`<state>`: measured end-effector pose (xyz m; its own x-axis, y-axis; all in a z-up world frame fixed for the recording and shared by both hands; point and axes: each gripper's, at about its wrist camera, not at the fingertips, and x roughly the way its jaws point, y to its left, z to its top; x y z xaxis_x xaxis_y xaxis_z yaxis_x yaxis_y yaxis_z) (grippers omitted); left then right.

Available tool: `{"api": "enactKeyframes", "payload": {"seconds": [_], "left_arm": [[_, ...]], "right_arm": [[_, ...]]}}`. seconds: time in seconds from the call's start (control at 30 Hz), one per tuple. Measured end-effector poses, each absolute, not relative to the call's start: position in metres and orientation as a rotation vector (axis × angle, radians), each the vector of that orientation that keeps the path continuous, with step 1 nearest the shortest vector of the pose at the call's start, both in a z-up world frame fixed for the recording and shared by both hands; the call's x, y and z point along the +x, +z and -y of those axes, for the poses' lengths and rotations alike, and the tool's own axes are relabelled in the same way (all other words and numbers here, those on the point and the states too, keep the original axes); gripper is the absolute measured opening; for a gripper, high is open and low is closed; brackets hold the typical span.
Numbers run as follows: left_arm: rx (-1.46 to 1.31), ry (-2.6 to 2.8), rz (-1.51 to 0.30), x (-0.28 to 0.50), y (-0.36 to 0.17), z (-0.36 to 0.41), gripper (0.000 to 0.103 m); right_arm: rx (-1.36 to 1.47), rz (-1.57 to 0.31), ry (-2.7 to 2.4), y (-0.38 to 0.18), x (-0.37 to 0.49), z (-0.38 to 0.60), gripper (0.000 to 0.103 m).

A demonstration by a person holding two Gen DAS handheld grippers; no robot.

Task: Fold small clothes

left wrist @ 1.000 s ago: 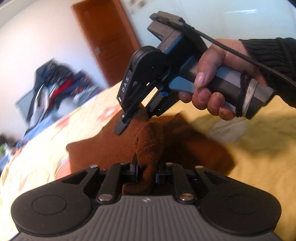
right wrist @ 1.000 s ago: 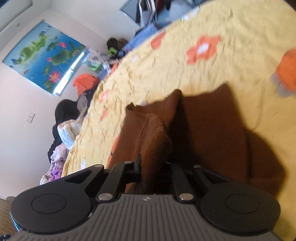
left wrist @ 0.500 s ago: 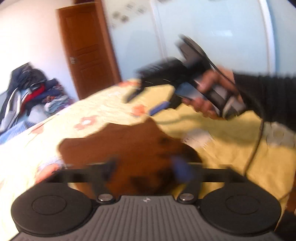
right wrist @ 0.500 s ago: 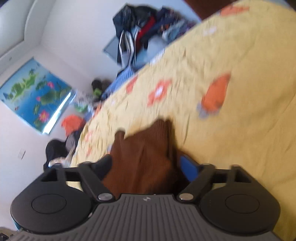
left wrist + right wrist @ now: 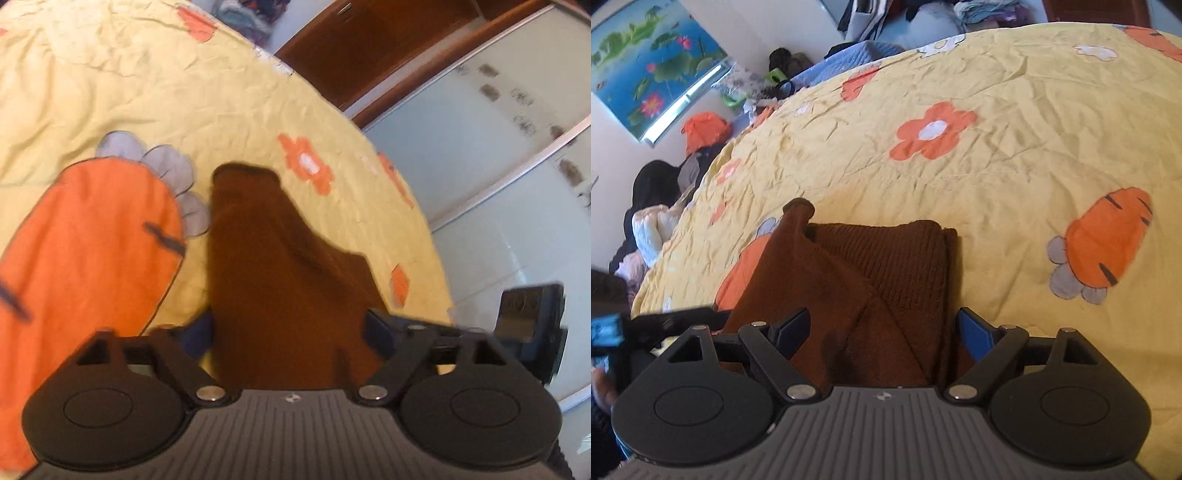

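Observation:
A small brown knit garment (image 5: 273, 266) lies folded on the yellow bedspread (image 5: 110, 85). In the right wrist view it (image 5: 886, 266) shows a ribbed layer with a smoother flap folded over it. My left gripper (image 5: 290, 334) is open, with its jaws standing wide on either side of the cloth just above it. My right gripper (image 5: 882, 332) is open too, its fingers spread on either side of the garment's near end. The other gripper shows at the edge of each view: the right gripper (image 5: 532, 321) and the left gripper (image 5: 646, 325).
The bedspread (image 5: 1015, 92) has orange flower and carrot prints (image 5: 1104, 243). Piles of clothes (image 5: 661, 221) lie beyond the bed's far edge. A wooden door (image 5: 354, 48) and a pale glass wardrobe (image 5: 498, 184) stand past the bed.
Both grippers were shut on the brown cloth and held it up; they have opened and let it go. The garment now lies folded flat, and both views have swung.

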<state>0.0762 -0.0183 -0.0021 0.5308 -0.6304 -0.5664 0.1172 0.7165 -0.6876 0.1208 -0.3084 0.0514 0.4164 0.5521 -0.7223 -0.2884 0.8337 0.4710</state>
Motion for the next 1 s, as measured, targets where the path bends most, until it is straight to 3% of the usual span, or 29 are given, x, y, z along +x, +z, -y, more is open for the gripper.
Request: {"api": "enactKeyframes", "payload": {"seconds": [0.03, 0.07, 0.1, 0.43, 0.47, 0.53, 0.57, 0.6, 0.67, 0.73, 0.77, 0.93, 0.97, 1.0], "left_arm": [[-0.637, -0.478, -0.963, 0.085, -0.007, 0.026, 0.015], [-0.655, -0.476, -1.000, 0.093, -0.012, 0.029, 0.015], [-0.667, -0.473, -0.993, 0.096, -0.011, 0.026, 0.015], [-0.429, -0.391, -0.759, 0.137, 0.054, 0.000, 0.014], [-0.359, -0.360, -0.738, 0.143, 0.057, 0.001, 0.017], [-0.235, -0.268, -0.767, 0.153, 0.052, 0.004, 0.023], [-0.215, -0.235, -0.808, 0.153, 0.048, 0.000, 0.023], [-0.233, -0.231, -0.831, 0.147, 0.046, -0.006, 0.023], [-0.333, -0.295, -0.827, 0.118, 0.043, -0.024, 0.029], [-0.458, -0.364, -0.837, 0.083, 0.039, -0.040, 0.059], [-0.533, -0.394, -0.843, 0.065, 0.035, -0.047, 0.076], [-0.659, -0.486, -0.899, 0.016, 0.012, -0.042, 0.075], [-0.649, -0.489, -0.901, 0.015, 0.008, -0.037, 0.073], [-0.622, -0.475, -0.886, 0.014, 0.009, -0.032, 0.063]], "right_arm": [[0.281, -1.011, 0.541, 0.053, 0.118, 0.309, 0.063], [0.271, -1.017, 0.543, 0.054, 0.116, 0.311, 0.035], [0.292, -1.041, 0.555, 0.051, 0.118, 0.312, 0.026], [0.405, -0.851, 0.640, 0.089, 0.151, 0.291, 0.025], [0.422, -0.842, 0.628, 0.087, 0.163, 0.285, 0.025], [0.465, -0.838, 0.572, 0.076, 0.184, 0.275, 0.041], [0.472, -0.845, 0.517, 0.069, 0.191, 0.270, 0.057], [0.469, -0.860, 0.469, 0.064, 0.194, 0.267, 0.066], [0.489, -0.863, 0.443, 0.058, 0.185, 0.268, 0.066], [0.509, -0.843, 0.486, 0.062, 0.159, 0.275, 0.071], [0.512, -0.837, 0.486, 0.065, 0.141, 0.280, 0.079], [0.575, -0.870, 0.498, 0.062, 0.071, 0.301, 0.083], [0.584, -0.893, 0.509, 0.058, 0.067, 0.297, 0.083], [0.581, -0.922, 0.526, 0.053, 0.065, 0.290, 0.083]]}}
